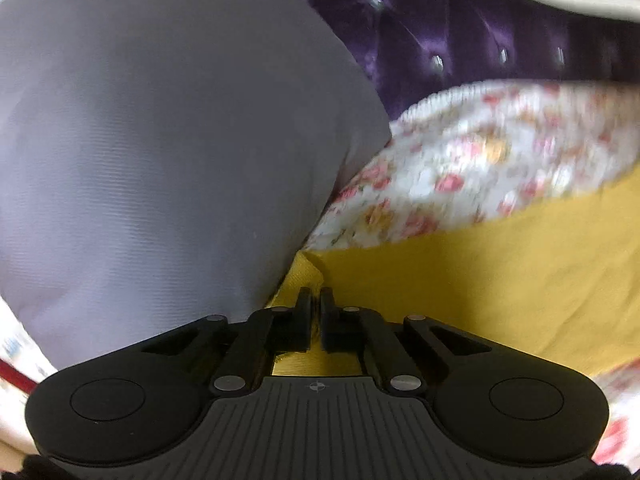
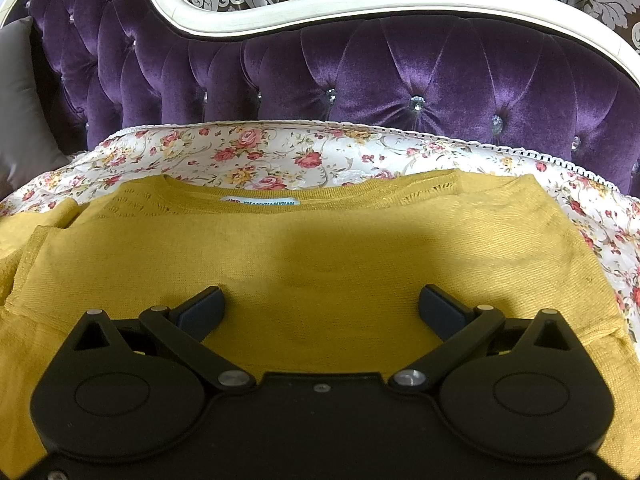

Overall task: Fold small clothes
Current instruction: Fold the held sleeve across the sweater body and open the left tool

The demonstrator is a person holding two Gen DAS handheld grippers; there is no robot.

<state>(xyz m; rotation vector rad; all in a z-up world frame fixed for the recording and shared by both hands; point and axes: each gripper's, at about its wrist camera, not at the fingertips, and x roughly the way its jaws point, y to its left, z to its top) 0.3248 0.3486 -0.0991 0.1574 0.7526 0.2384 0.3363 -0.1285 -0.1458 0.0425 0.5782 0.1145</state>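
A mustard-yellow knit sweater (image 2: 320,248) lies flat on a floral bedsheet (image 2: 280,152), its neckline and white label (image 2: 260,202) at the far side. My right gripper (image 2: 322,300) hovers open over the middle of the sweater, nothing between its fingers. In the left wrist view, my left gripper (image 1: 316,300) is shut, its fingertips pinching a raised corner of the yellow sweater (image 1: 460,280) right beside a grey pillow (image 1: 160,140). This view is blurred.
A tufted purple velvet headboard (image 2: 400,80) with a white curved frame (image 2: 320,0) stands behind the bed. The grey pillow (image 2: 20,100) leans at the left edge. The floral bedsheet (image 1: 480,160) shows beyond the sweater on the far and right sides.
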